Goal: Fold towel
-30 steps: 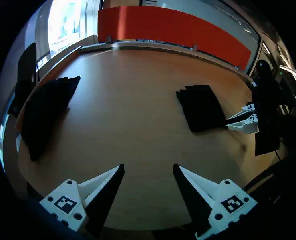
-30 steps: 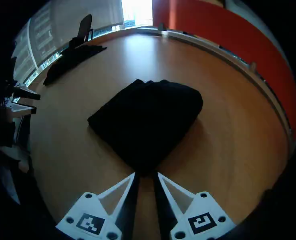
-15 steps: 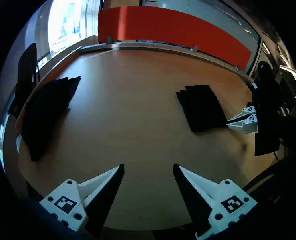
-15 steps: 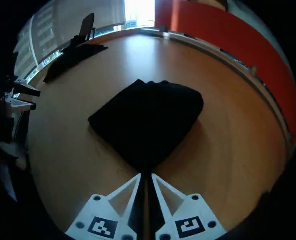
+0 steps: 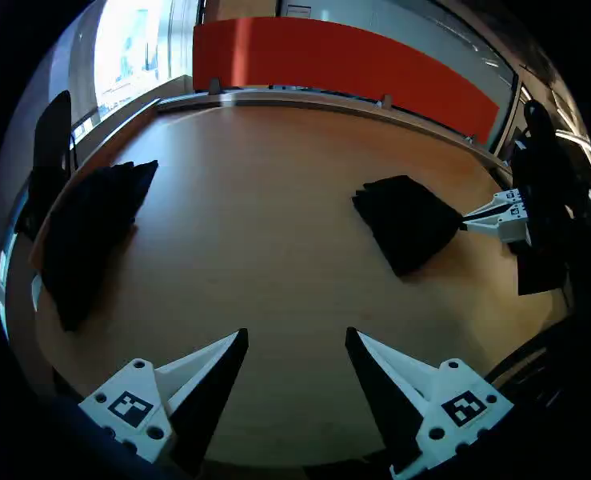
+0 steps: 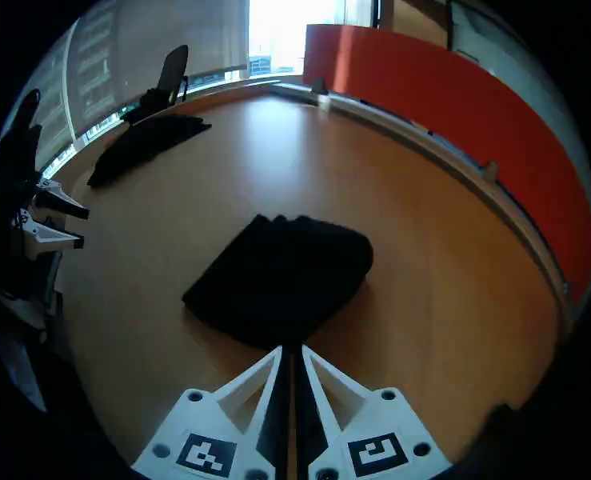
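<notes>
The tabletop (image 5: 279, 200) is smooth wood with a soft sheen. At centre right, the towel (image 5: 407, 220) is matt black cloth. At the bottom edge, the left hand-held gripper (image 5: 296, 331) looks like matt white plastic with black inner faces.

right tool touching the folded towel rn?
Touching. Left gripper view: a corner of the folded towel meets the tips of the right tool. Right gripper view: its near edge reaches the shut tips, no table showing between.
</notes>
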Motion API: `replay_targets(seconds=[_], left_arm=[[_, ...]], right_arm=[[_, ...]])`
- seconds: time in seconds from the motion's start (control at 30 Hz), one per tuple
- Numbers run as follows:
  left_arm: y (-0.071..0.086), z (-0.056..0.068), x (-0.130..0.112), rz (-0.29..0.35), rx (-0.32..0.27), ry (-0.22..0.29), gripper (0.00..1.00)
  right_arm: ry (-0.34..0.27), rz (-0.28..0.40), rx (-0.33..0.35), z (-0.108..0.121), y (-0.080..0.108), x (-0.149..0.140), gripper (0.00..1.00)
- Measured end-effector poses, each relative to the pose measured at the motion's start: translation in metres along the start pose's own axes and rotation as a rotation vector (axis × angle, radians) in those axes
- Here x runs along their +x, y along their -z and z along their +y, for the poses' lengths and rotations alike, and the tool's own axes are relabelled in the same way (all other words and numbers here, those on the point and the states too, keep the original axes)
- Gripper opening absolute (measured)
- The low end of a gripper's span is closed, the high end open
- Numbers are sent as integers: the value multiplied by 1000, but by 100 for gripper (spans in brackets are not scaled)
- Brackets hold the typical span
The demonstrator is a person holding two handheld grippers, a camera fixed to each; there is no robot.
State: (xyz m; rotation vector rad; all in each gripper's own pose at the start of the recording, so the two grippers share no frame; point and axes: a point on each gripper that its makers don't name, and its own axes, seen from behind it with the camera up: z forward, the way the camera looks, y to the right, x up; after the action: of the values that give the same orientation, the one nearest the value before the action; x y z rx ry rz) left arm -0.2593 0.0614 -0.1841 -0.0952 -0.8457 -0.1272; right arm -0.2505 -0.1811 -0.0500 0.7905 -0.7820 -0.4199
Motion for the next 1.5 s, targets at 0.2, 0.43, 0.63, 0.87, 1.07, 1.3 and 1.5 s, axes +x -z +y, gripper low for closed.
replay_targets(seconds=[0.2, 0.43, 0.63, 0.87, 1.07, 1.3, 1.5], left_arm=[[-3, 9, 13, 23, -18, -15, 90], [-5, 22, 28, 50, -44, -38, 90], [-5, 30, 38, 69, -62, -58, 90], [-4, 36, 41, 75, -77, -73, 90], [-4, 37, 40, 72, -81, -80, 90], [-1, 37, 40, 71, -81, -77, 90], [0, 36, 39, 65, -76, -78, 90]], right_arm=[[86, 56, -42, 20, 27, 46, 2], [126, 113, -79, 38, 63, 86, 2], [130, 135, -121, 57, 88, 97, 2], [94, 139, -168, 87, 110, 92, 2], [59, 148, -194, 113, 131, 91, 2], [5, 145, -213, 143, 148, 83, 2], [-36, 124, -234, 172, 160, 66, 2]])
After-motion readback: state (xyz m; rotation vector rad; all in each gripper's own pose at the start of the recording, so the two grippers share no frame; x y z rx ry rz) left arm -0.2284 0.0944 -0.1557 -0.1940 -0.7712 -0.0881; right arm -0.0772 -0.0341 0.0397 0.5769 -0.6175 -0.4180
